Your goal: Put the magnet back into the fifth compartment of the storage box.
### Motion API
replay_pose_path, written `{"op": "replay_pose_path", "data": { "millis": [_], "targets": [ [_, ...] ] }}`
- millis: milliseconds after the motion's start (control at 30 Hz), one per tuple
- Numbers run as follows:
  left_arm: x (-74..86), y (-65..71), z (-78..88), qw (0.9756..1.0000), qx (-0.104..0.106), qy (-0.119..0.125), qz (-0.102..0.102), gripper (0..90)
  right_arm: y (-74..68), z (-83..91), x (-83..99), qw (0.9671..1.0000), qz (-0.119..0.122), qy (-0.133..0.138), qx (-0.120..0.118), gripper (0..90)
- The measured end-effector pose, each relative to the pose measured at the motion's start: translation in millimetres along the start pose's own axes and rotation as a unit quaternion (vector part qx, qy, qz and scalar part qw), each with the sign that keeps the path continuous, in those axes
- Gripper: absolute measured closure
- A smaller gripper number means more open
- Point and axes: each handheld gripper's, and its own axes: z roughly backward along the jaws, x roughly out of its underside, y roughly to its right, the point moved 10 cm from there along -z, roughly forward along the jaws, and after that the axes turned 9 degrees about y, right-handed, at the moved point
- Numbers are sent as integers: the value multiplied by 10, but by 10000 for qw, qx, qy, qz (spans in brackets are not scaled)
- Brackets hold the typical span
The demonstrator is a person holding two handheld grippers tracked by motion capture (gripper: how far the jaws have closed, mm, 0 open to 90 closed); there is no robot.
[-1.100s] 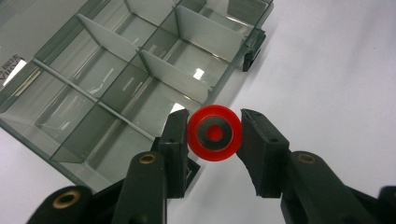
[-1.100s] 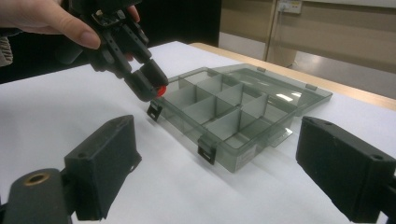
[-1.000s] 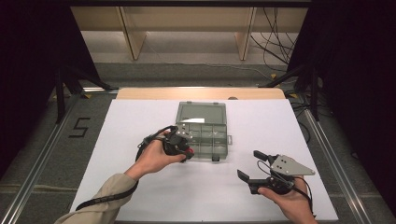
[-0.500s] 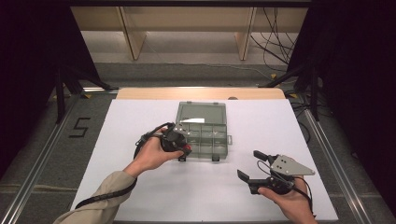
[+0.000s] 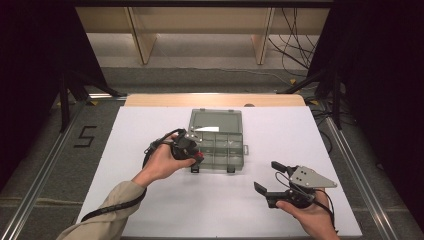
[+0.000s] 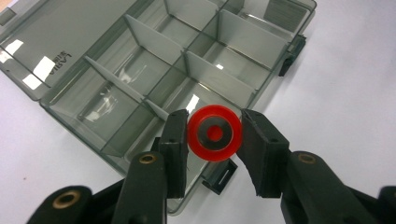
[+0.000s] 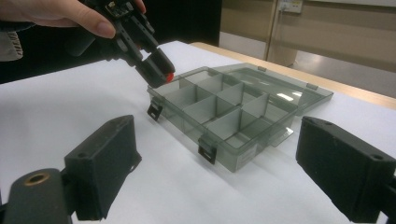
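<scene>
Right hand-held gripper (image 5: 273, 177) rests low on the white table (image 5: 150, 125) at the near right, jaws spread wide, nothing between them; likely parked clear. Left hand-held gripper (image 6: 214, 135) pinches a red ring (image 6: 214, 133) with grey centre by its rim, poised over the near-left corner compartment of the compartment box (image 5: 222, 147), probably to drop it in. Box is smoky clear plastic, lid (image 5: 215, 120) folded back flat, 2 front latches hanging, compartments apparently empty.

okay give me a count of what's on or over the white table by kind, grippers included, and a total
Grippers: 2, the left gripper and the right gripper
Clear grey compartment box, lid open: 1
Red ring-shaped part, held over the box's near corner: 1
Total: 4
</scene>
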Motion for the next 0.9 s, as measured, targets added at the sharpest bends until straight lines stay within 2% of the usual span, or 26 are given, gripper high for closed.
{"op": "replay_pose_path", "data": {
  "millis": [33,167,367,400,433,500,567,633,700,733,767,800,900],
  "targets": [
    [-12,-7,-13,9999,-64,80,96,629,1,0,0,10000,3,-1,2,130],
    [9,-51,-26,9999,-131,36,30,628,1,-1,1,10000,4,-4,1,130],
    [45,-103,-30,9998,-171,-68,64,628,3,-5,-1,10000,2,22,15,130],
    [40,-111,-38,9997,-216,-11,75,628,4,-5,-1,10000,6,23,17,130],
    [50,-123,-27,9998,-173,-86,58,628,5,-5,-1,10000,6,22,18,130],
    [45,-139,-41,9997,-251,-8,76,628,-1,-18,-8,10000,-13,89,-6,130],
    [51,-157,-42,9996,-278,-35,-7,627,-1,-19,-9,10000,-19,89,-7,130],
    [63,-164,-53,9996,-292,-57,12,627,4,-5,-1,10000,3,23,19,131],
    [70,-176,-66,9995,-313,-46,7,627,0,-15,-6,10000,-8,68,3,130],
    [73,-189,-58,9994,-320,-86,-72,627,4,-6,-1,10000,9,25,16,131],
    [81,-184,-62,9995,-308,-103,-4,627,5,-5,-2,10000,6,25,17,131],
    [87,-192,-51,9994,-287,-167,-65,626,5,-5,-2,10000,6,25,16,131],
    [89,-207,-71,9993,-366,-115,-40,626,1,-20,-9,10000,-1,99,-8,131]
  ]
}}
